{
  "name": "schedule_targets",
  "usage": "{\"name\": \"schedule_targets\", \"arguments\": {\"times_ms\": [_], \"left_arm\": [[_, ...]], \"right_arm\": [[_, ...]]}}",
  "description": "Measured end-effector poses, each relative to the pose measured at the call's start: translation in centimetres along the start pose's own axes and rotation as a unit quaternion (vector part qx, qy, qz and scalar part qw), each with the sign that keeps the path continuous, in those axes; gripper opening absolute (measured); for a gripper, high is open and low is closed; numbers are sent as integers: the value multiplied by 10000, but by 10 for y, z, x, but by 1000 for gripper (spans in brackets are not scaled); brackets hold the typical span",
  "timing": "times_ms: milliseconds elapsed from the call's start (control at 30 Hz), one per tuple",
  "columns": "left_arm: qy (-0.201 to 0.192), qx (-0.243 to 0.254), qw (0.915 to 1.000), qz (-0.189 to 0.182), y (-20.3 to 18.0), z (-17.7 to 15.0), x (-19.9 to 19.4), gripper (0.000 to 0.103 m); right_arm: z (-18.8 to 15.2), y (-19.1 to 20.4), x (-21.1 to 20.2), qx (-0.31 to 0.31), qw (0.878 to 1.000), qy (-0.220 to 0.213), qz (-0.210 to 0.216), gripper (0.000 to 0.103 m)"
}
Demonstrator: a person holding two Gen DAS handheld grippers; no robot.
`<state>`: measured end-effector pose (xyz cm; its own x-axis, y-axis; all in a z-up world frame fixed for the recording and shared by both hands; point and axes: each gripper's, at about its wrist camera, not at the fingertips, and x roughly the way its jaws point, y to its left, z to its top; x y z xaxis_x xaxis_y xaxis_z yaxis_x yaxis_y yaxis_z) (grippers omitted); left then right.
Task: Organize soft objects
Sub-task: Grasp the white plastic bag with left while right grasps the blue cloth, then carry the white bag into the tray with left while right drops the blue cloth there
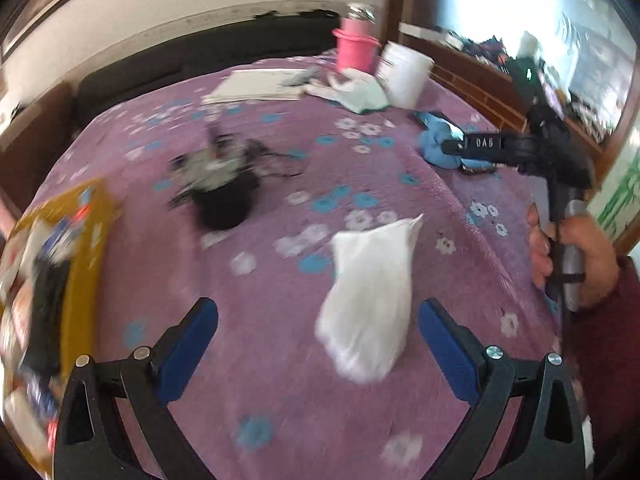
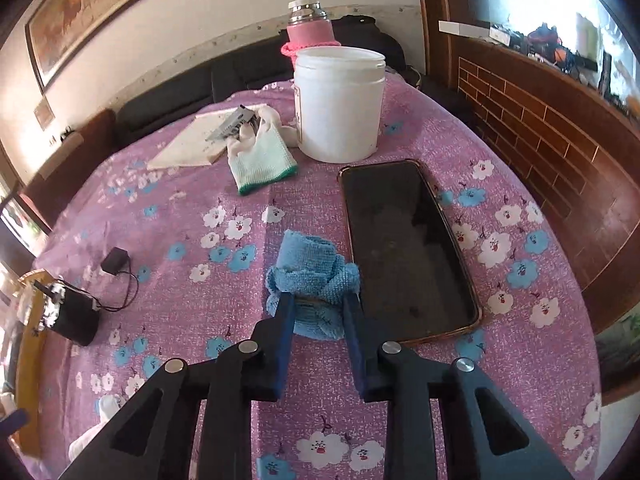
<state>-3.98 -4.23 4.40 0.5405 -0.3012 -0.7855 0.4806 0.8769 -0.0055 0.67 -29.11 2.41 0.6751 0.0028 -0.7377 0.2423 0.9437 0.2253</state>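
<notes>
Table (image 2: 400, 148) under a purple floral cloth. White tub (image 2: 339, 104) at the far side, pink flask (image 2: 310, 32) behind it, phone (image 2: 408, 248) in front. Glove (image 2: 258, 160) lies left of the tub. White bag (image 1: 370, 300) lies on the cloth ahead of the left gripper (image 1: 318, 344), whose jaws stand wide apart. Right gripper (image 2: 318, 300) is clamped on the blue towel (image 2: 312, 276), which is just beside the phone.
</notes>
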Motion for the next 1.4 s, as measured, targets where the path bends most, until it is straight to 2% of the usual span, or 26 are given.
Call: {"name": "schedule_targets", "arguments": {"times_ms": [100,200,267,333,367,400,467,667,867,967,1100,1267,1400], "left_arm": [[160,432,9988,166,-21,10,31,99],[335,557,9977,173,-30,10,51,99],[343,451,9983,106,-28,8,56,92],[268,213,9994,-98,-21,7,54,51],[257,181,9995,-48,-19,7,53,33],[265,152,9995,-68,-18,8,51,11],[264,-117,9991,-310,-9,8,43,11],[-85,-622,9963,-591,18,-5,0,11],[-560,-1427,9854,-743,83,-28,-65,11],[-796,-1715,9804,-556,118,-41,-95,11],[-995,-2186,9707,-46,171,-68,-125,11],[-982,-2874,9520,393,231,-107,-140,11],[-919,-3193,9412,606,262,-131,-144,11]], "right_arm": [[-2,-3,4,100,9999,-69,-6,54],[-3,3,6,29,9998,-175,53,58],[-2,6,9,-9,9998,-218,47,58],[-1,10,11,-100,9997,-225,29,58],[-1,12,11,-135,9996,-234,13,55],[-2,13,11,-182,9996,-216,-18,38],[-3,15,10,-214,9995,-240,-72,38],[-6,11,-4,-105,9982,-515,-296,37],[-7,12,-30,139,9971,-672,-318,37],[-10,29,-52,161,9973,-721,6,37],[-16,76,-76,-271,9961,-730,416,38],[-32,152,-88,-919,9896,-546,962,38],[-51,203,-91,-1323,9820,-382,1296,38]]}}
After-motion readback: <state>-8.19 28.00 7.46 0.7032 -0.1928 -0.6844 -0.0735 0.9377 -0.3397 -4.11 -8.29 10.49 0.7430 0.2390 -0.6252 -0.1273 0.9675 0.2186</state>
